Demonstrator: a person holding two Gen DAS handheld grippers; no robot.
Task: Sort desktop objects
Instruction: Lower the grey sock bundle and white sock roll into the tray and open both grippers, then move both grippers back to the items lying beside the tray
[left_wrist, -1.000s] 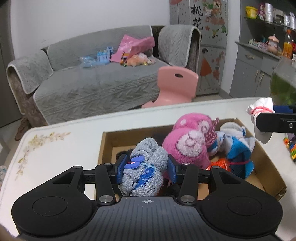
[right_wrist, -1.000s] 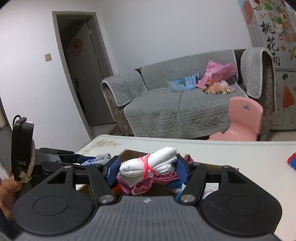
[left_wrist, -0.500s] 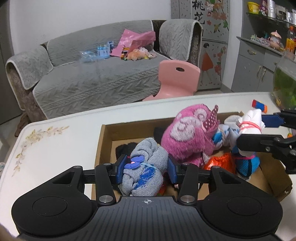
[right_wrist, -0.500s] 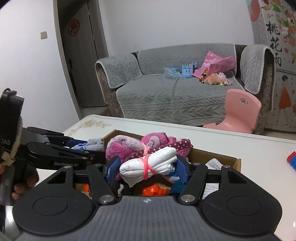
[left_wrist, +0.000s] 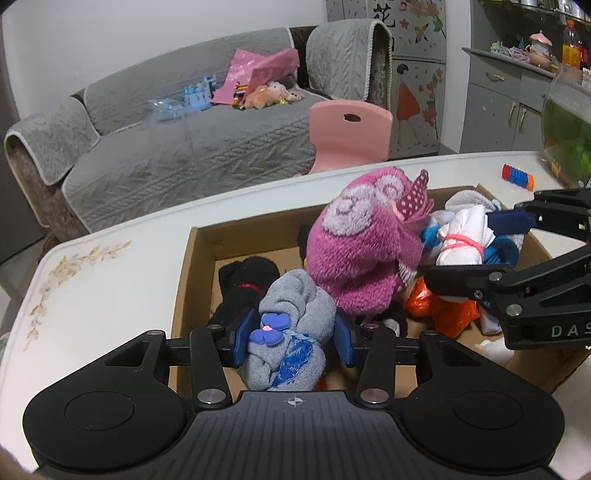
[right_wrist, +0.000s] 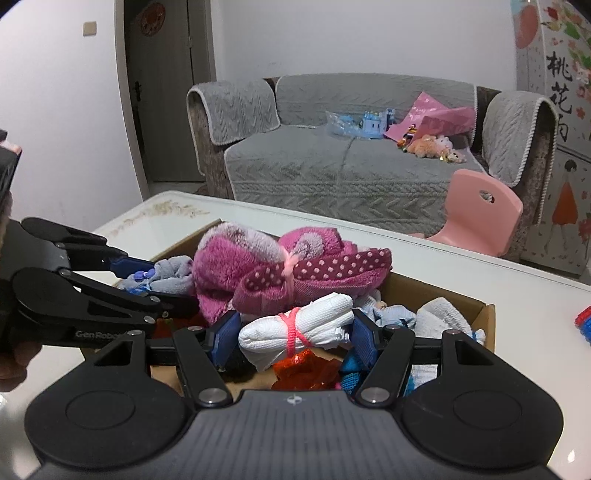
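L gripper (left_wrist: 291, 341): jaws part-open, pads clamped on grey rolled sock bundle (left_wrist: 291, 332), held over near-left of cardboard box (left_wrist: 192, 258). R gripper (right_wrist: 293, 338): same, clamped on white bundle w/ pink band (right_wrist: 295, 332), above box centre. Beyond: pink fleece bundle (left_wrist: 362, 254) stacked high. Risk: release onto that pile, so bundle rolls over box wall onto table (left_wrist: 103, 288); grippers close together, may clash.

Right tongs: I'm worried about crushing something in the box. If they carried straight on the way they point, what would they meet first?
Probably the pink fluffy bundle, which sits just beyond the white bundle gripped by the right tongs over the cardboard box. Depth is hard to judge; the orange item below could come first.
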